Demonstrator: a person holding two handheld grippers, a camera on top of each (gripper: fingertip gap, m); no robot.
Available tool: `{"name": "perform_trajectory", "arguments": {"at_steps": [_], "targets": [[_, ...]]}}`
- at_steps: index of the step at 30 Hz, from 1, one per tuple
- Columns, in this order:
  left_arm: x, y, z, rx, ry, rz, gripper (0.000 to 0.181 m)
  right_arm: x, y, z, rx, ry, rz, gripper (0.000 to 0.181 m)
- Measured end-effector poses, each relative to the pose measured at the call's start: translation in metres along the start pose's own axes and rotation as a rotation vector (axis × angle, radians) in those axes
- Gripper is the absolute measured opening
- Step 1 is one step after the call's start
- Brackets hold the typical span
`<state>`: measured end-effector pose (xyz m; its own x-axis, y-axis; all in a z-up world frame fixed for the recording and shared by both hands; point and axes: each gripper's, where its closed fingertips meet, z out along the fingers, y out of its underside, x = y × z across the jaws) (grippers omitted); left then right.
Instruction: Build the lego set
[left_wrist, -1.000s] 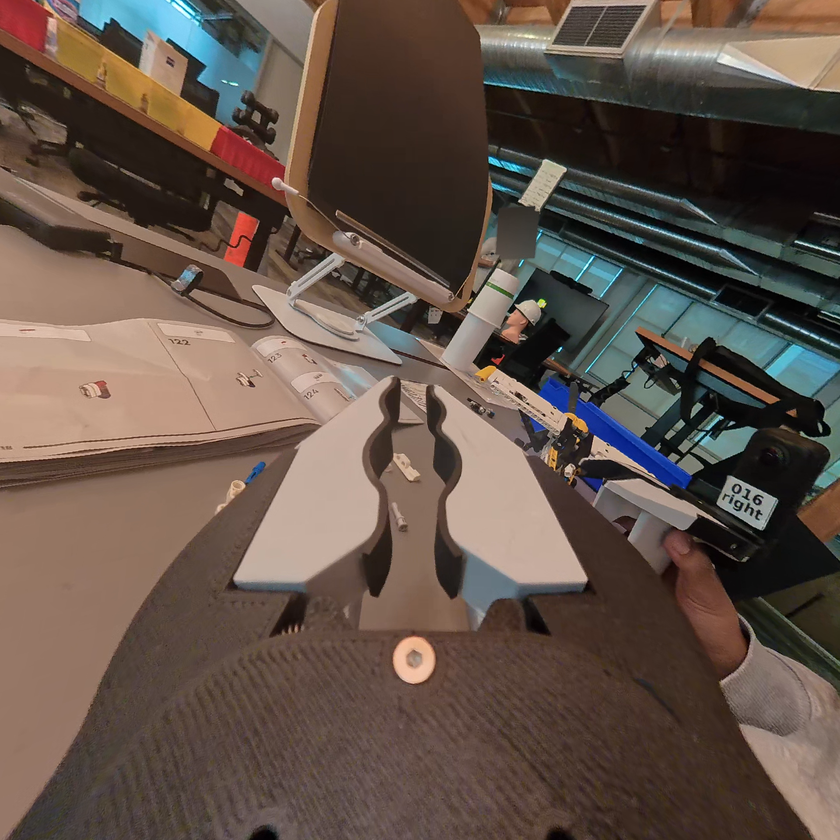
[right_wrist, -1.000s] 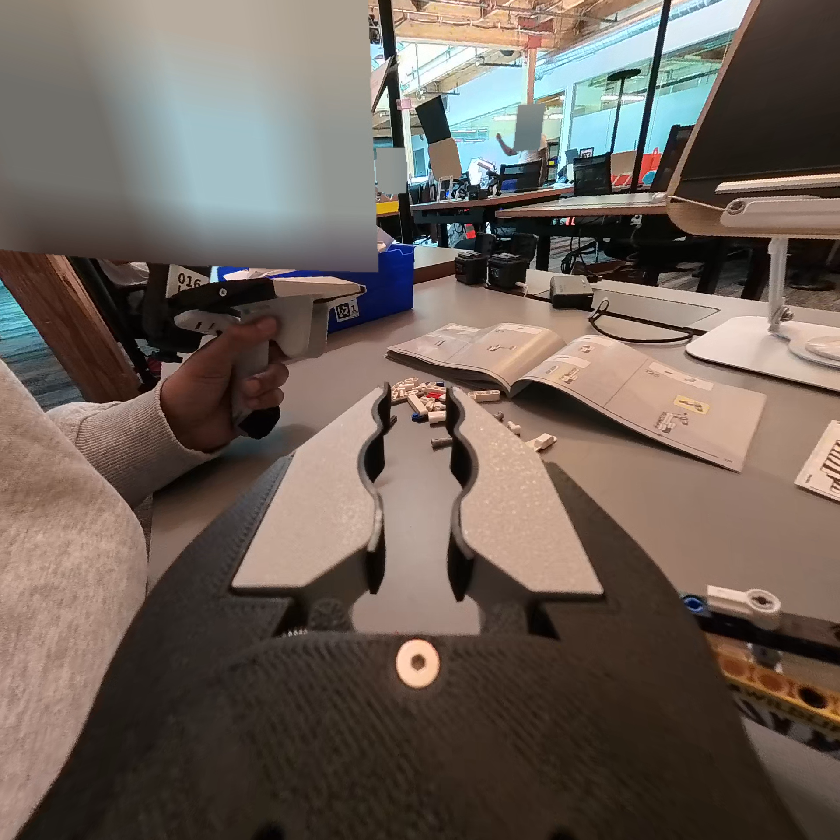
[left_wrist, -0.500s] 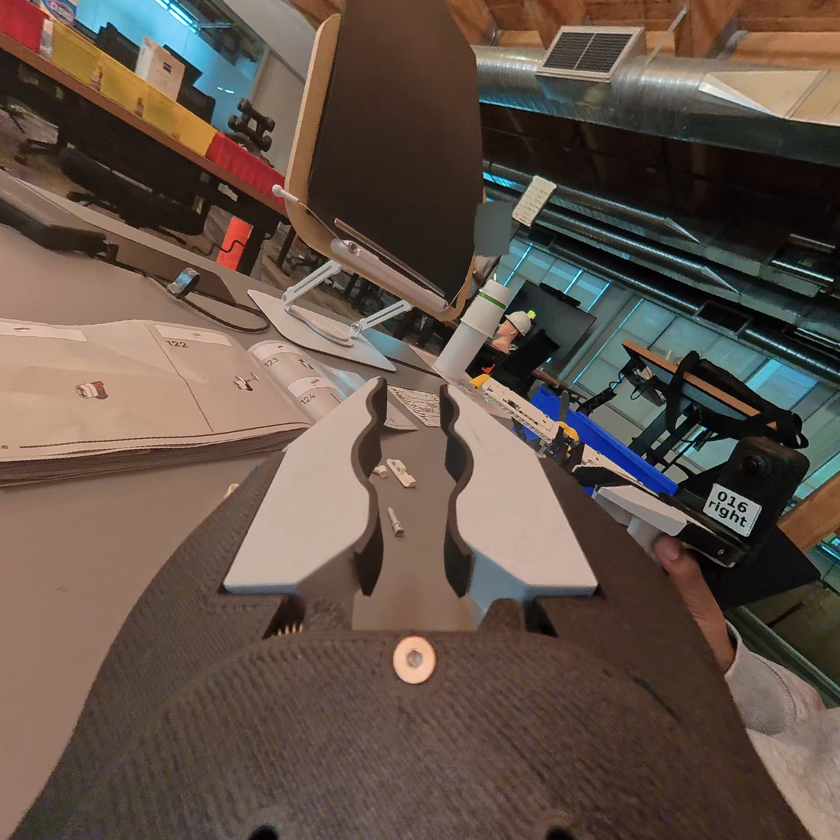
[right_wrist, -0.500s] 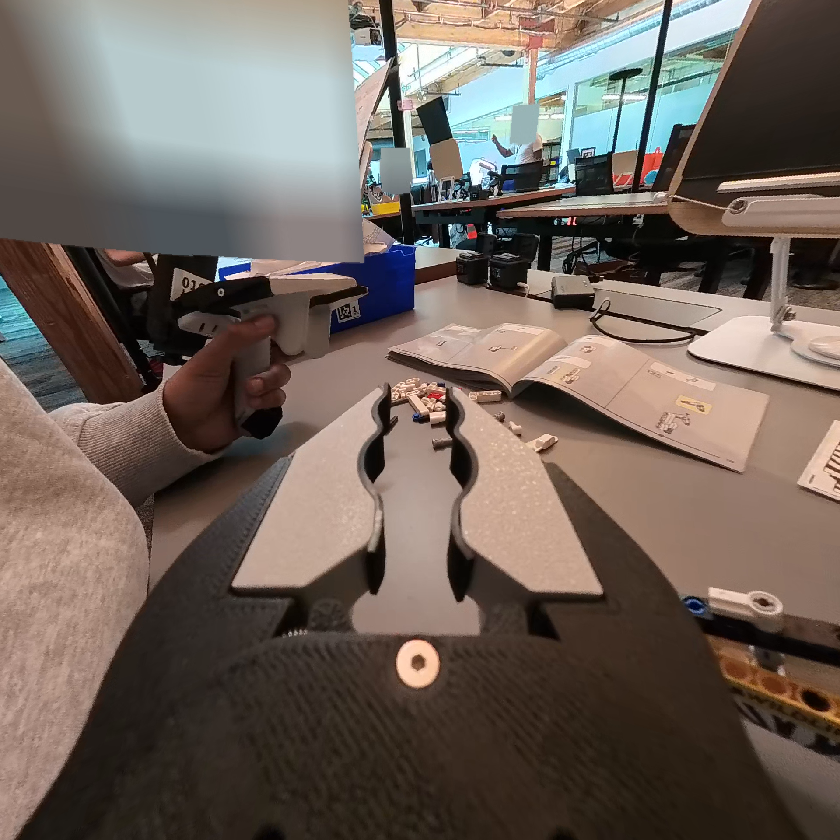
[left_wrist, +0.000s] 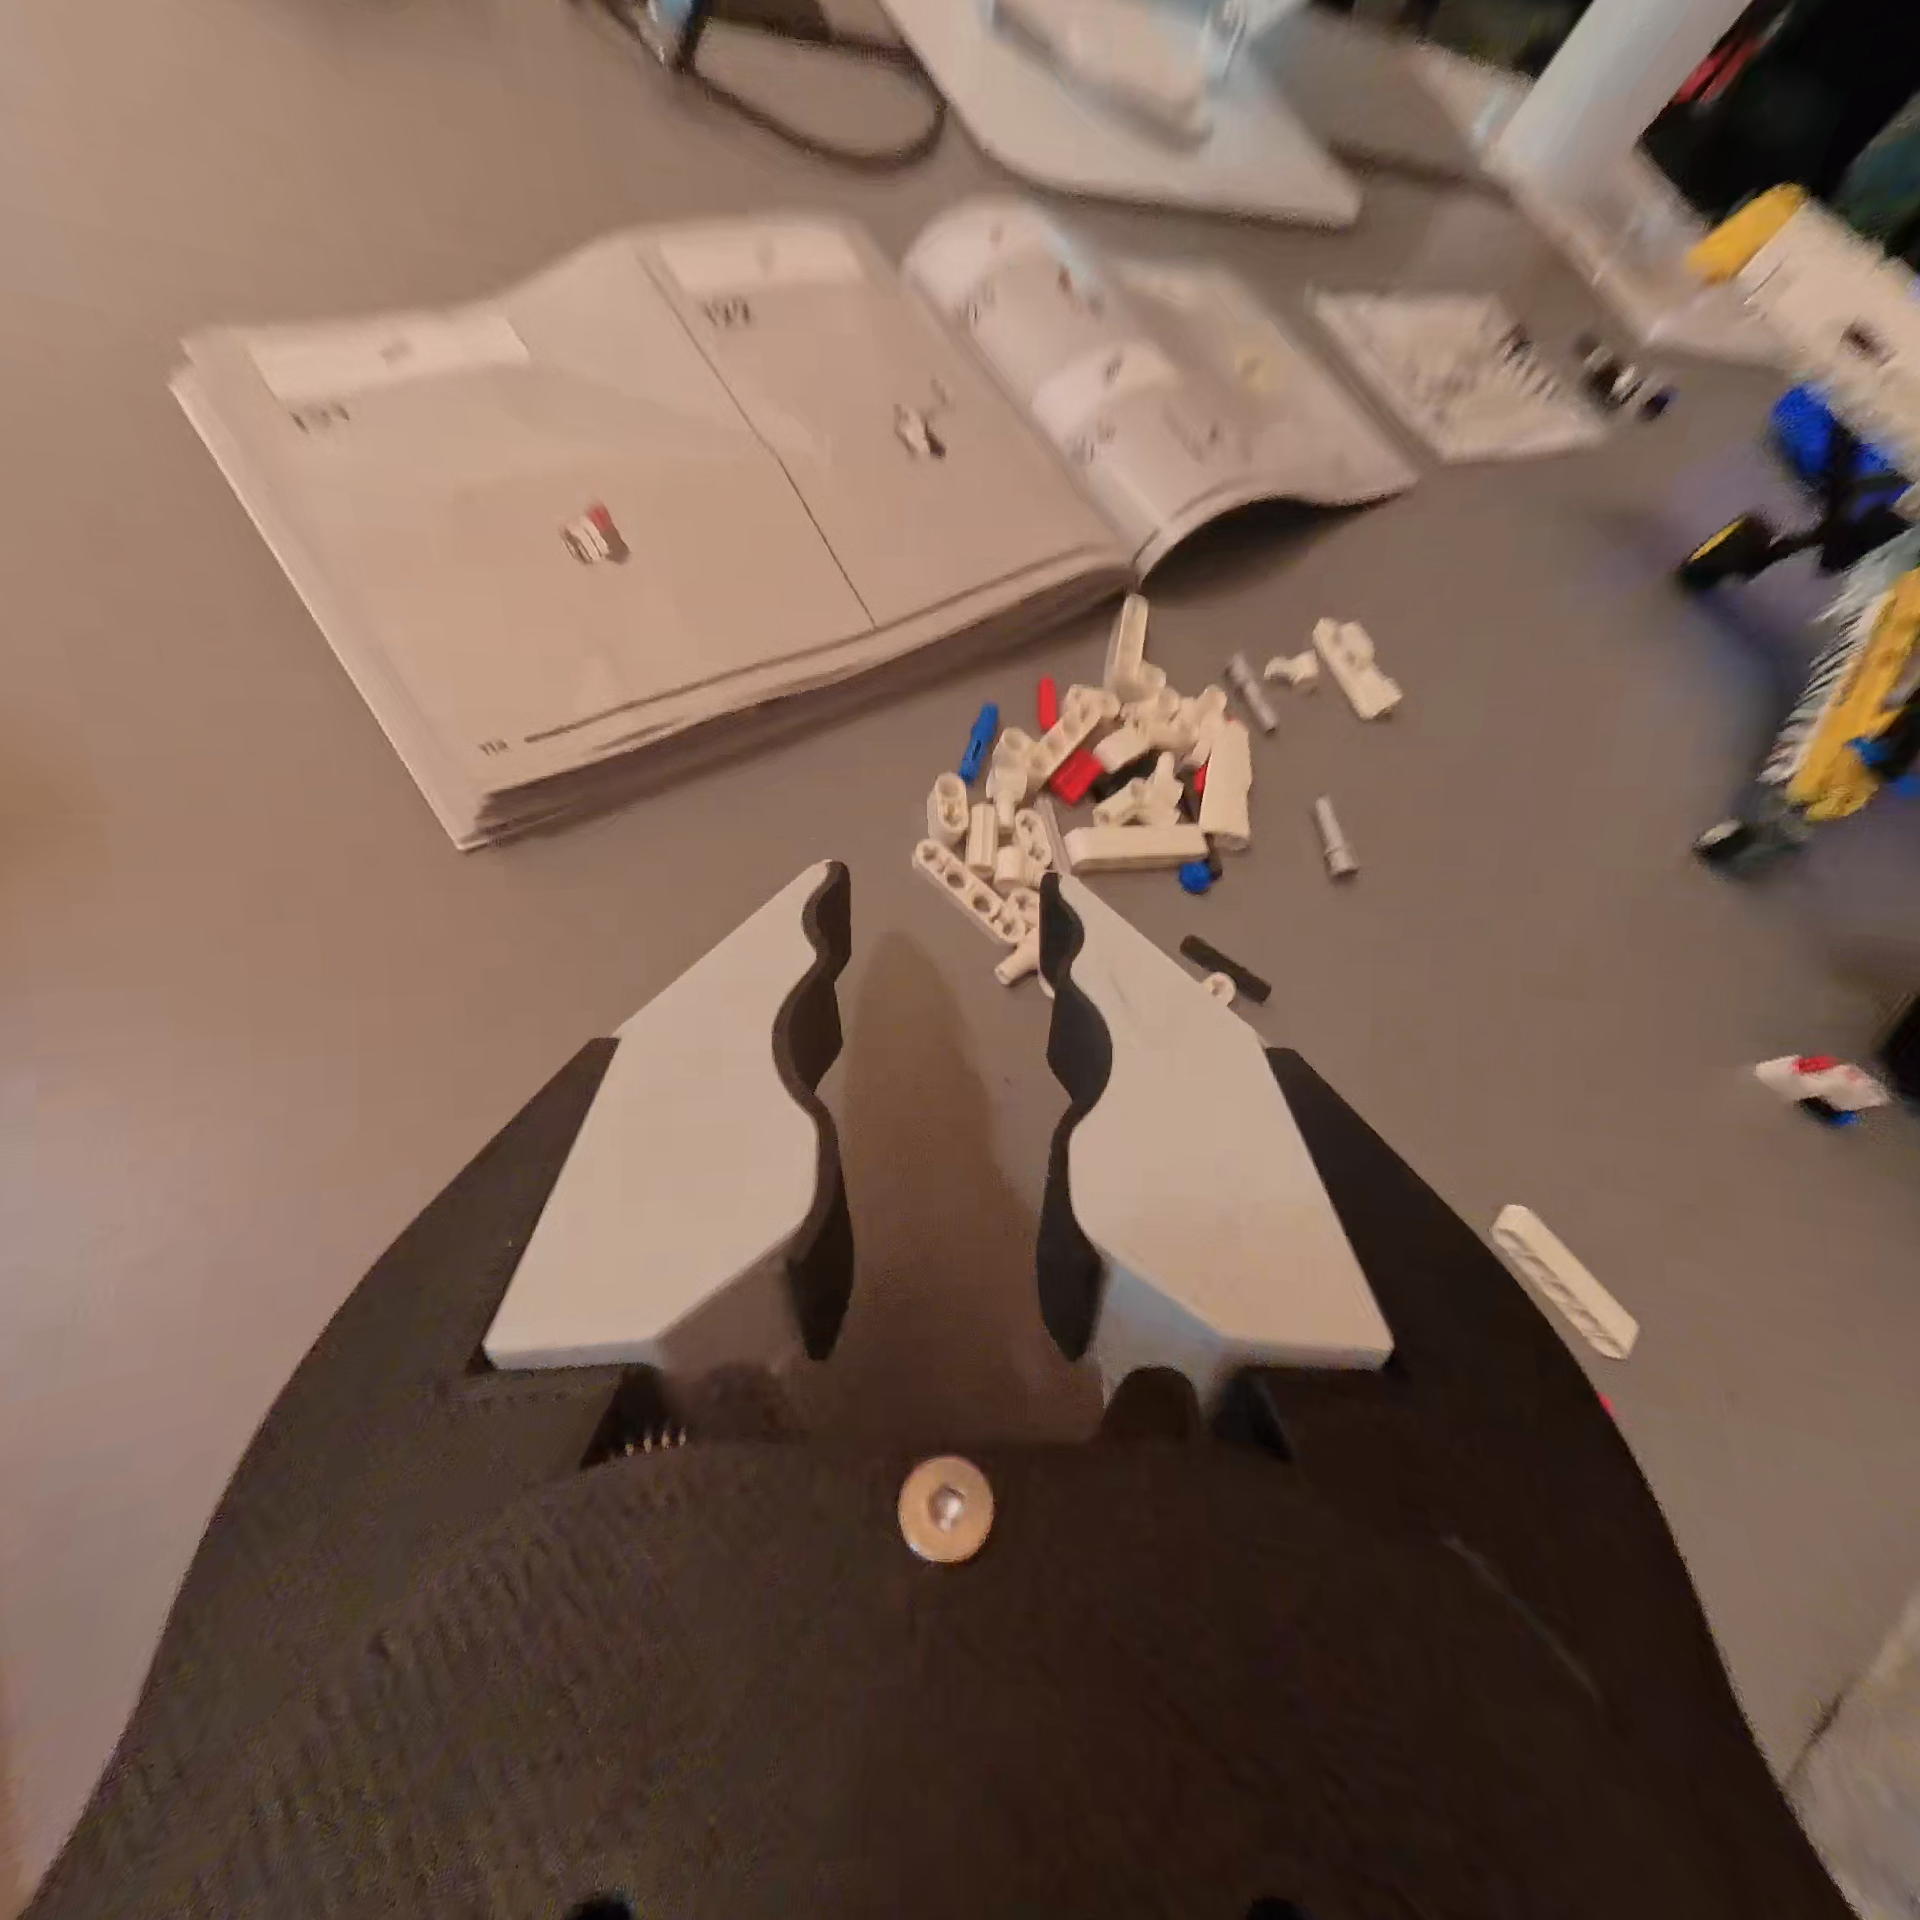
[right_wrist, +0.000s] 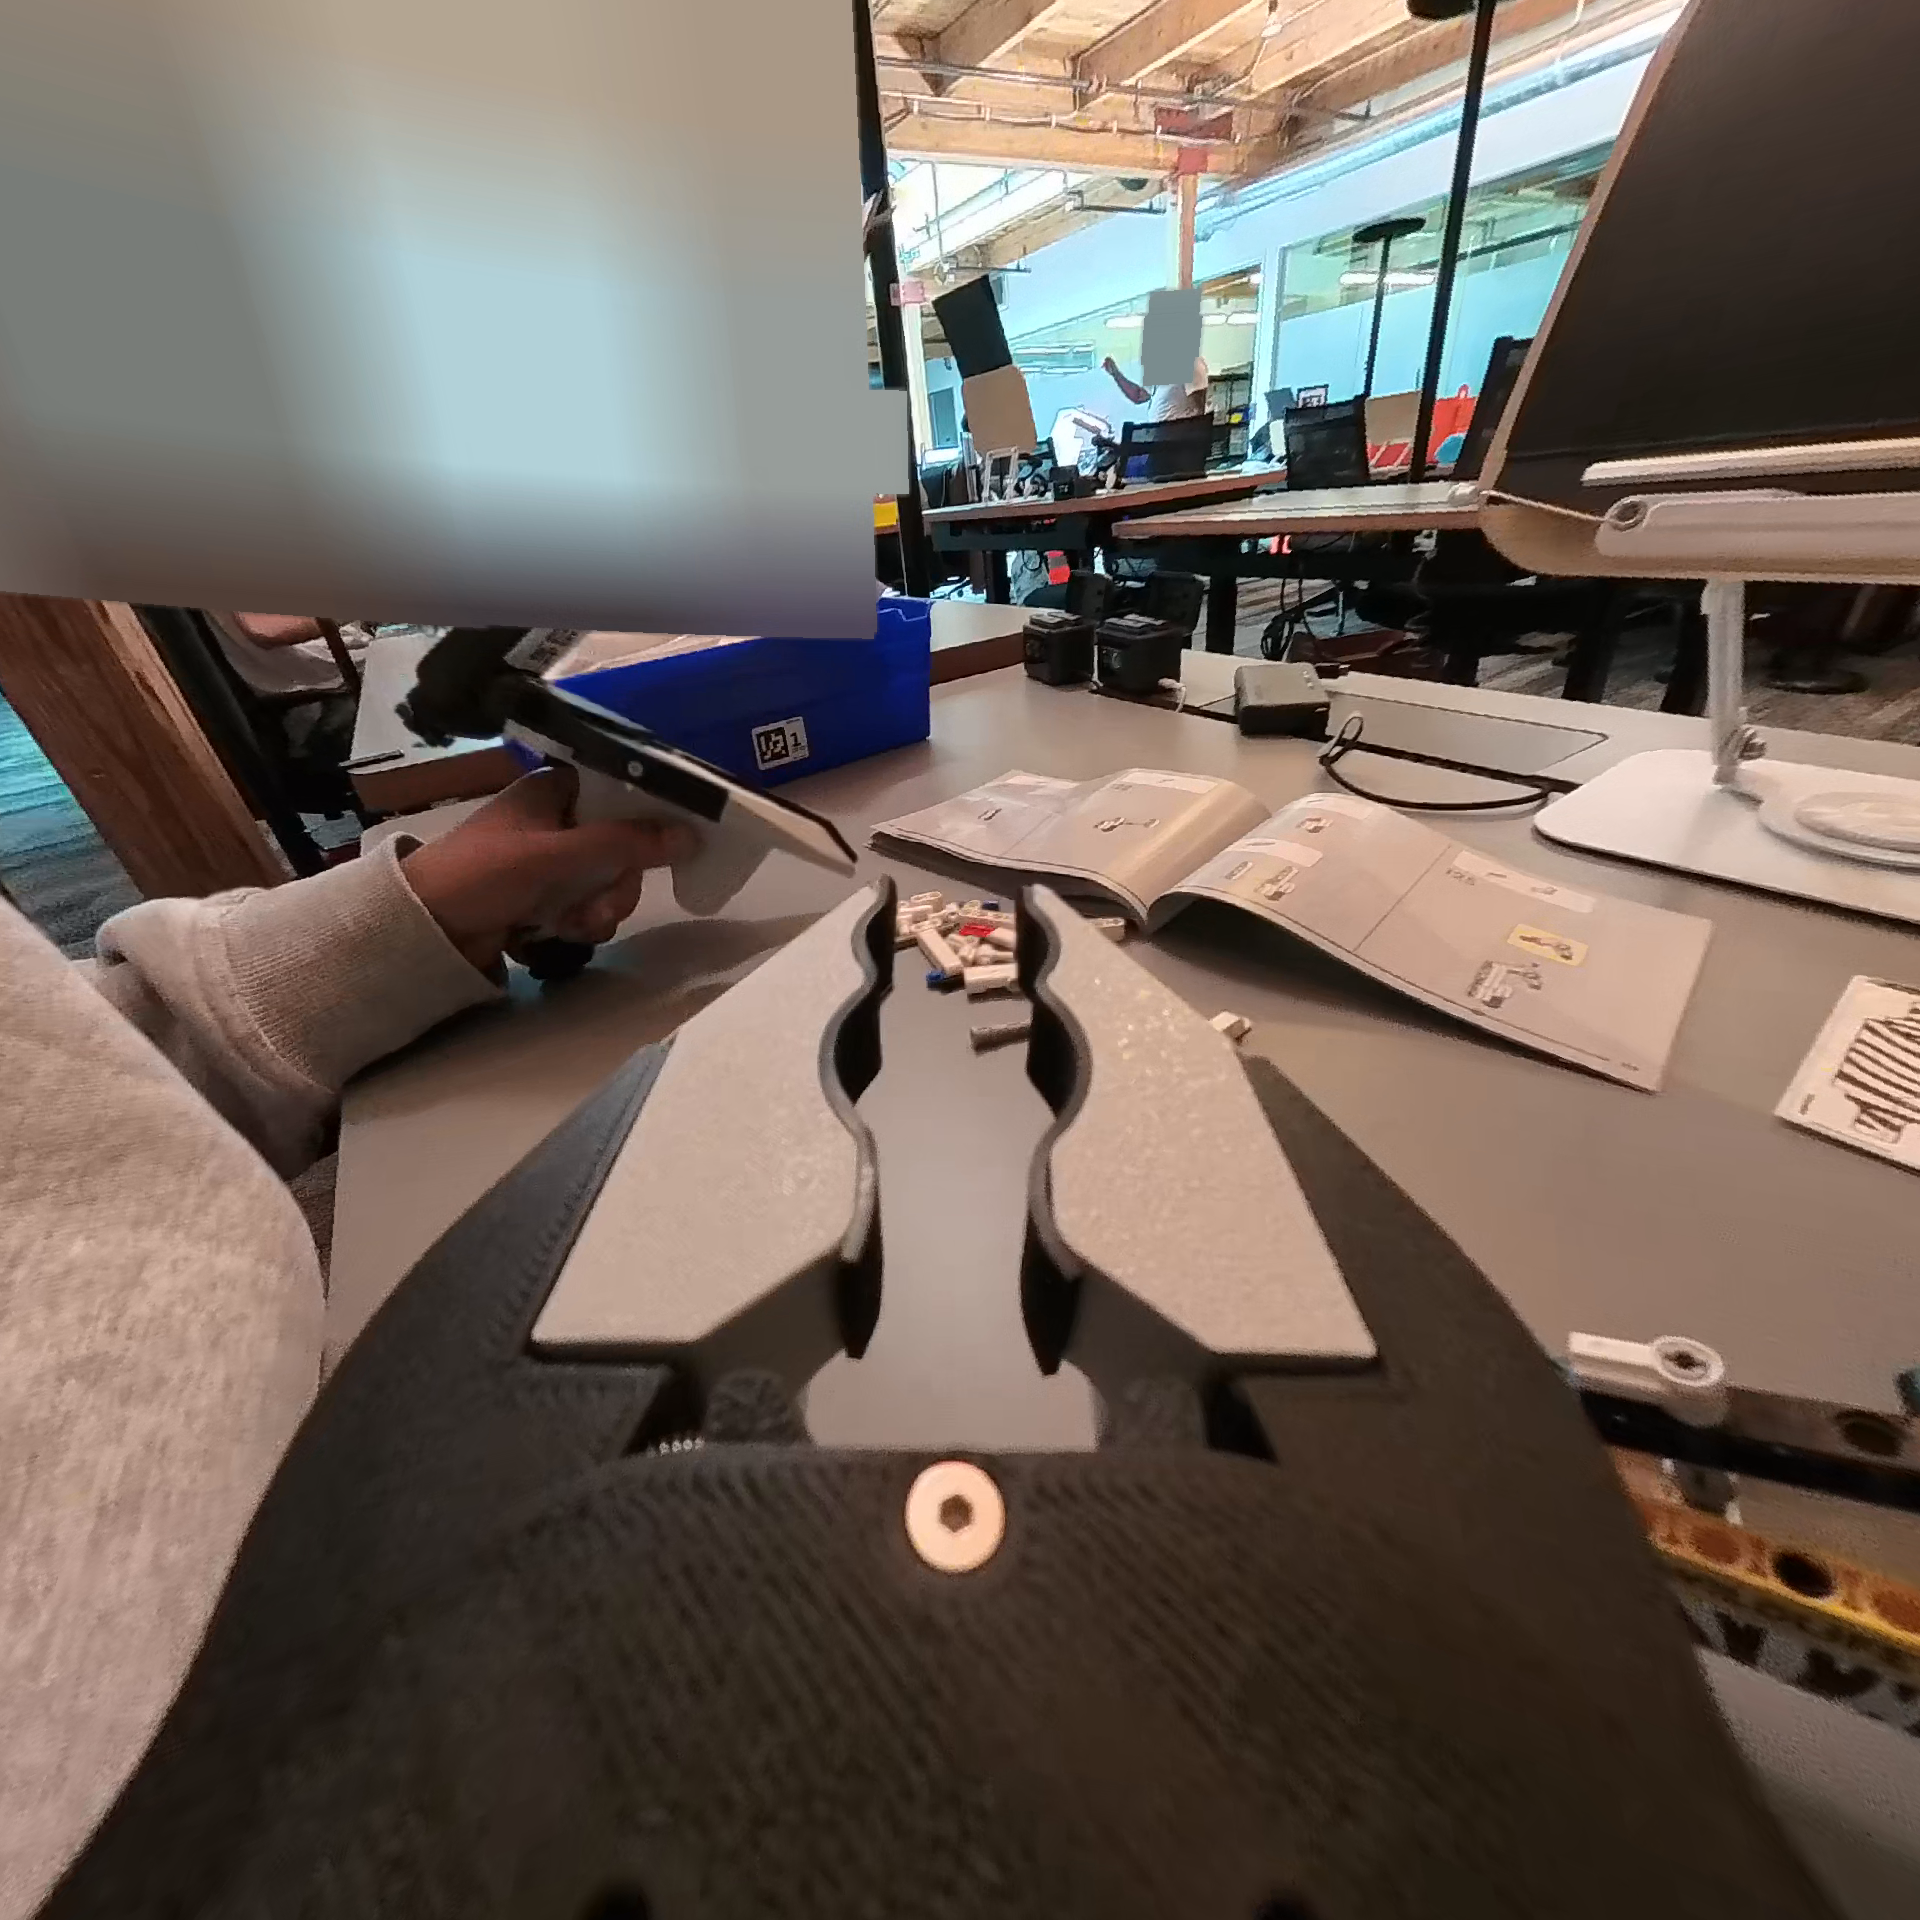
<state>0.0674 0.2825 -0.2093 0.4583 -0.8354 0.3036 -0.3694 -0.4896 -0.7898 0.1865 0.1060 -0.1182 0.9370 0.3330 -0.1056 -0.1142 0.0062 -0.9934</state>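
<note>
Printed tag (right_wrist: 781, 744) on blue bin (right_wrist: 831, 696)

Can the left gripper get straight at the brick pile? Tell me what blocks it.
Probably yes. The left gripper is open and empty, tilted down at the table, with the brick pile just beyond its fingers. Nothing lies between them; the booklet sits off to one side.

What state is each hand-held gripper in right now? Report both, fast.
Left hand-held gripper: open, empty, above the table beside the loose brick pile.
Right hand-held gripper: open, holding nothing.
</note>
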Motion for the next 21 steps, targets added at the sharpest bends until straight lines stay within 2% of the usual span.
{"name": "perform_trajectory", "arguments": {"at_steps": [3, 7, 11, 16, 21], "targets": [[-0.001, 0.007, 0.007, -0.059, -0.079, 0.058, 0.036, 0.000, 0.003, 0.001, -0.013, -0.011, 0.017, 0.022], [0.002, 0.018, 0.018, -0.146, -0.112, 0.082, 0.040, 0.000, 0.003, 0.002, -0.016, -0.008, 0.012, 0.023], [0.001, 0.018, 0.021, -0.161, -0.181, 0.161, 0.044, -0.001, 0.004, 0.003, -0.025, -0.009, 0.006, 0.024], [-0.002, 0.017, 0.020, -0.156, -0.177, 0.127, 0.030, -0.002, 0.004, 0.002, -0.024, -0.010, 0.003, 0.024], [-0.001, 0.019, 0.019, -0.167, -0.195, 0.164, 0.020, -0.002, 0.005, 0.002, -0.024, -0.011, 0.003, 0.024]]}}
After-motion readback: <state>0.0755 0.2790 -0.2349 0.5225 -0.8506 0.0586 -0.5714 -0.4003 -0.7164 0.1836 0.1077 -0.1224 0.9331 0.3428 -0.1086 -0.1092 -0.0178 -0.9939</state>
